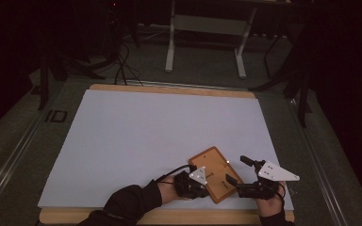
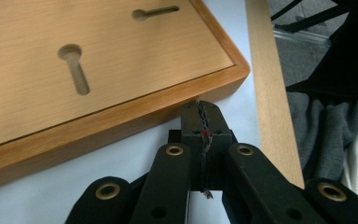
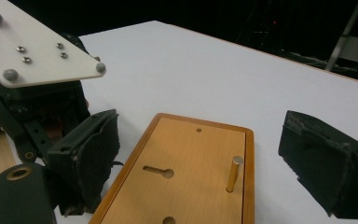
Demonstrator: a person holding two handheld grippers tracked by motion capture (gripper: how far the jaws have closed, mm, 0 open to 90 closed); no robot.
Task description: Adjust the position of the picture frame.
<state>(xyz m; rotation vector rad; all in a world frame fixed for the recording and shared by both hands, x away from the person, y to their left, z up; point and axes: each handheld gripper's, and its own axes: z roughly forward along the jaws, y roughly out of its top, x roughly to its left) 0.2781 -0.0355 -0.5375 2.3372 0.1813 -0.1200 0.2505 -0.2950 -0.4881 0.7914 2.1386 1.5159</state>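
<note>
A flat wooden board (image 1: 215, 165) with a raised rim and keyhole slots (image 2: 74, 73) lies near the front of the white sheet. A short brass peg (image 3: 234, 174) stands upright in it. My left gripper (image 1: 206, 182) (image 2: 201, 111) is shut with nothing between its pads. Its tip sits right at the board's rim (image 2: 121, 122) close to a corner; I cannot tell whether it touches. My right gripper (image 1: 238, 171) (image 3: 200, 128) is open at the board's right end, one jaw on each side of that end, both clear of the wood.
The white sheet (image 1: 146, 127) covers a wooden table whose front edge (image 2: 270, 93) runs close behind the board. A metal stand (image 1: 205, 42) and dark cables (image 1: 122, 61) are on the floor beyond the table. A grey garment (image 2: 326, 126) hangs below the front edge.
</note>
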